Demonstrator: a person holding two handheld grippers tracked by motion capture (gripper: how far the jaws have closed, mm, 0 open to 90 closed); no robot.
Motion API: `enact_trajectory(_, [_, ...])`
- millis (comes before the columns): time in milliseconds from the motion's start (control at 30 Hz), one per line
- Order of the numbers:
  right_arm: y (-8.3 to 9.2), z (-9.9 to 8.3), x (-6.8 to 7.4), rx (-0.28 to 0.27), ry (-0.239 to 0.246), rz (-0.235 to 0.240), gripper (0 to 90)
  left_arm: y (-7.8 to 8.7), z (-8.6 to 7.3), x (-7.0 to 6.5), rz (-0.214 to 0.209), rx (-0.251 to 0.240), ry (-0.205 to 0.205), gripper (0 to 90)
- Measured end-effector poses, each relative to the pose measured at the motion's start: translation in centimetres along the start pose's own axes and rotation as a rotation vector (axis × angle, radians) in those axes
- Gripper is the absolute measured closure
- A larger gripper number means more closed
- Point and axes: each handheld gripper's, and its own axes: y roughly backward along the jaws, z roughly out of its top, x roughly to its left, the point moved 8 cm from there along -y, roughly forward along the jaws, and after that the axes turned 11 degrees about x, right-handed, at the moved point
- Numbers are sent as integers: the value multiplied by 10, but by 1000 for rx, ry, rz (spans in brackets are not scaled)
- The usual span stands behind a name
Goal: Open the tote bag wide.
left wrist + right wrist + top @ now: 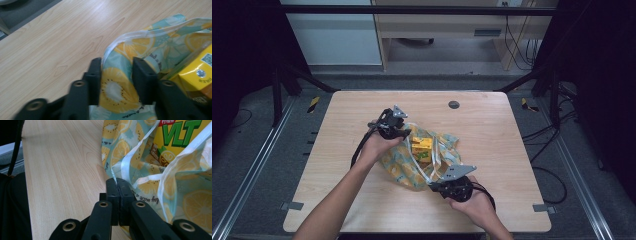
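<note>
Forearms come in from the bottom of the high view, each hand carrying a gripper onto a fruit-print bag point(404, 167) at the middle of the table point(337, 150). The right gripper point(438, 184), lower centre-right, meets the bag's near rim; the left gripper point(404, 134), upper centre-left, meets the far rim. A yellow drink carton point(422, 148) sits in the bag's mouth between them. Holding opposite rims probably serves to keep the mouth open or to lift the bag evenly.

In the left gripper view, the black jaws stand apart at lower centre, with a fold of the bag point(117, 87) and its white rim between them. Cloth fills the gap, but I cannot tell whether the jaws press it. The carton point(197, 72) shows at the right edge, inside the bag.

In the right gripper view, the jaws are closed together at lower centre, pinching the bag's point(120, 147) white rim where it runs into them. The carton point(180, 135) lies at upper right, within the bag.
</note>
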Motion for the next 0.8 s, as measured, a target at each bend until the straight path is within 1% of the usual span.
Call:
enact_trajectory(67, [0, 0, 0, -1, 0, -2, 895, 2, 0, -1, -7, 0, 1, 795])
enact_trajectory(100, [0, 0, 0, 0, -1, -4, 895, 4, 0, -1, -8, -2, -1, 828])
enact_trajectory(133, [0, 0, -1, -3, -2, -6, 894, 5, 0, -1, -6, -10, 2, 853])
enact_trajectory(200, [1, -1, -2, -5, -7, -11, 895, 14, 3, -2, 3, -45, 6, 877])
enact_trajectory(267, [2, 0, -2, -12, -9, -14, 895, 26, 6, -2, 10, -97, 18, 882])
enact_trajectory(300, [2, -1, -2, -12, -12, -16, 895, 35, 8, -3, 8, -140, 28, 883])
enact_trajectory(367, [2, 0, -2, -13, -15, -19, 895, 49, 10, -5, 1, -201, 41, 885])
enact_trajectory(433, [2, 0, -2, -13, -18, -21, 895, 67, 8, -10, 8, -254, 29, 886])
enact_trajectory(467, [3, 0, -2, -13, -15, -26, 895, 72, 7, -12, 6, -270, 27, 887])
enact_trajectory(500, [3, -1, -2, -13, -13, -28, 894, 81, 4, -15, 4, -297, 24, 887])
enact_trajectory(533, [3, -1, -2, -11, -14, -32, 893, 86, 1, -16, 2, -312, 25, 888])
enact_trajectory(633, [4, -2, -1, -6, -12, -35, 891, 104, -13, -22, -23, -356, 26, 889])
enact_trajectory(733, [3, -3, 1, 1, -6, -36, 885, 115, -31, -29, -57, -378, 24, 889])
enact_trajectory(800, [3, -4, 2, 8, 0, -44, 878, 118, -51, -35, -83, -375, 25, 890])
